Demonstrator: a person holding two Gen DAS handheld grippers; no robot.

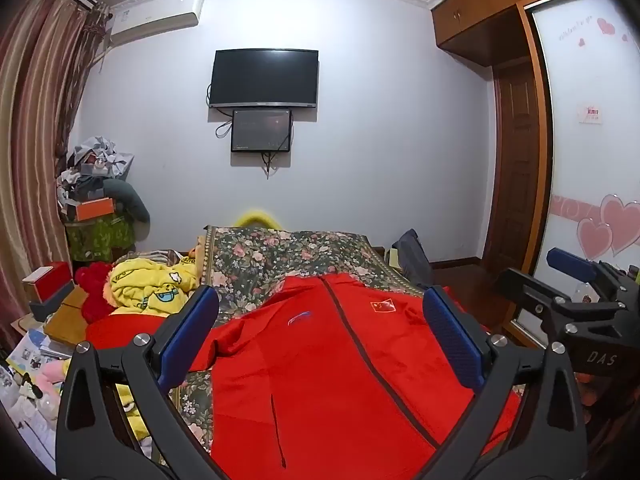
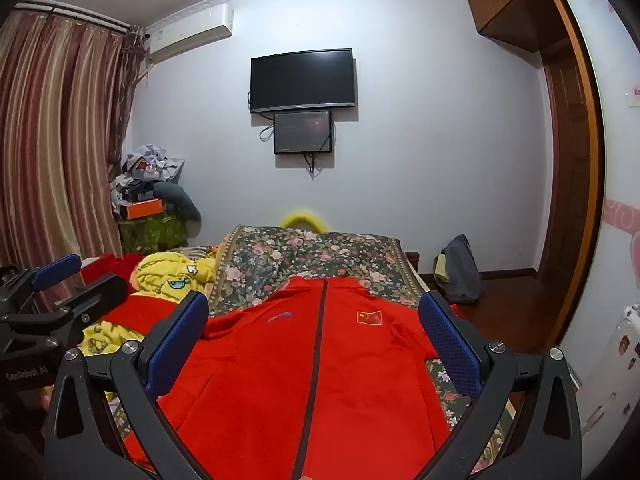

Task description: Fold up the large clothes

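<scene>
1. My left gripper (image 1: 320, 344) hovers above the red jacket (image 1: 320, 360) with its fingers spread wide apart and nothing between them. I hold it open so it is ready to close on a fold of cloth.

2. My right gripper (image 2: 316, 344) is in the same state: fingers wide apart, empty, poised above the jacket, not touching it. In the left wrist view it shows at the right edge of the bed, beside the left gripper.

3. The red jacket lies face up on the bed (image 2: 312, 248), zipper (image 2: 316, 360) closed and running down the middle toward me, collar toward the far end. It is spread flat so that both halves can be folded about the zipper line.

4. The flag patch (image 2: 369, 317) sits on the chest panel right of the zipper and a small blue logo (image 2: 280, 317) left of it. I use these as marks to judge that the front is uppermost and roughly centred.

5. One sleeve (image 1: 120, 330) runs out toward the left edge of the bed, next to a yellow printed garment (image 1: 152, 288) heaped there. The heap crowds that side, so I judge the sleeve must be drawn inward clear of it.

6. The floral bedspread (image 1: 288, 256) shows beyond the collar and along both sides of the jacket, which leaves room to work.

7. Judgement: no fold has yet been made. The next move calls for a grip on each side of the jacket, probably at a shoulder or sleeve. The cloth looks soft and may slide or bunch.
</scene>
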